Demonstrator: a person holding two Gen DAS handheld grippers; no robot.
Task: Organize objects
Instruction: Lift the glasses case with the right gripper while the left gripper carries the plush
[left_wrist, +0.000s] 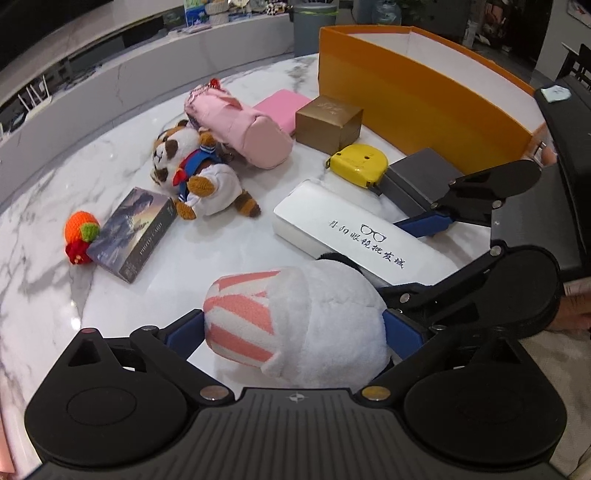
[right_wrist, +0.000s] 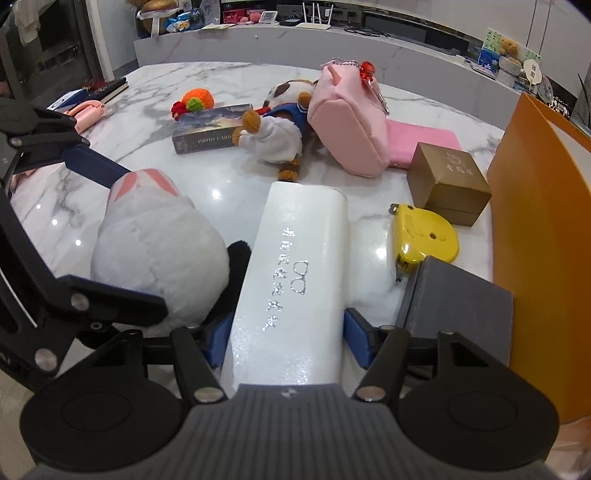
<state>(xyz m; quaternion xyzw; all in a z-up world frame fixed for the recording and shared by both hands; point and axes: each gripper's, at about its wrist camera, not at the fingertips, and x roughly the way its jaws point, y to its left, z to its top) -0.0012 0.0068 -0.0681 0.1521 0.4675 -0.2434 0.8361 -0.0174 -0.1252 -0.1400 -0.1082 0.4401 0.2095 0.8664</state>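
Observation:
My left gripper (left_wrist: 293, 332) is shut on a white plush toy with pink stripes (left_wrist: 295, 317), its blue pads pressing both sides; the toy also shows in the right wrist view (right_wrist: 155, 243). My right gripper (right_wrist: 286, 341) is shut on the near end of a white glasses case (right_wrist: 295, 266) with silver print, which lies on the marble table (right_wrist: 184, 85); the case shows in the left wrist view too (left_wrist: 343, 229). The right gripper's fingers (left_wrist: 424, 223) appear there at the case's far end. An orange box (left_wrist: 417, 92) stands open at the back right.
On the table lie a yellow tape measure (right_wrist: 424, 236), a grey box (right_wrist: 454, 302), a gold box (right_wrist: 448, 182), a pink pouch (right_wrist: 347, 125), a pink pad (right_wrist: 421, 142), a red-panda plush (right_wrist: 280, 136), a photo-card box (right_wrist: 210, 129) and a knitted orange toy (right_wrist: 195, 101).

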